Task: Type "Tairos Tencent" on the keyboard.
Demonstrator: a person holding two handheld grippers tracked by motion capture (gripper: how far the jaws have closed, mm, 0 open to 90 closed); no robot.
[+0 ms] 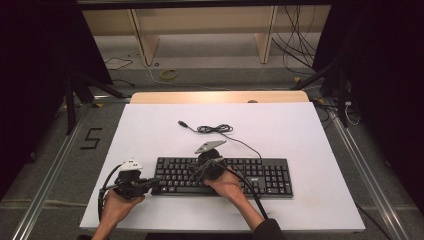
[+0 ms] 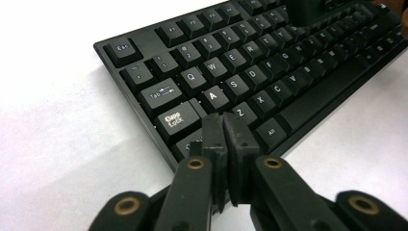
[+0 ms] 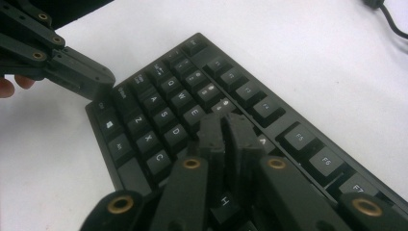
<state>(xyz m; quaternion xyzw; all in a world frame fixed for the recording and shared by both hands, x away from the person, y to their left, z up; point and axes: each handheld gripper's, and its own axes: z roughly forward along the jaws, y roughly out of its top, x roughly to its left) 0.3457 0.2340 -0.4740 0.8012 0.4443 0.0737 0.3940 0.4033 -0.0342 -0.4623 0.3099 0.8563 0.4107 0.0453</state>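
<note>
Both grippers closed with nothing between the jaws, left gripper (image 2: 225,144) over the keyboard (image 1: 260,175) corner, right gripper (image 3: 226,139) mid-rows, seemingly pressing keys; next, a clean downward tap.

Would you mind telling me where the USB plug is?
In the high view the USB plug lies on the white table, behind the keyboard, left of the coiled cable.

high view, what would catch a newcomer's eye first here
The long black keyboard lies near the front of the white table top, with both hands on it. The left gripper rests shut at the keyboard's left end by the Shift key, the right gripper shut over the middle letter keys. Behind lies a thin black cable, loosely coiled.
</note>
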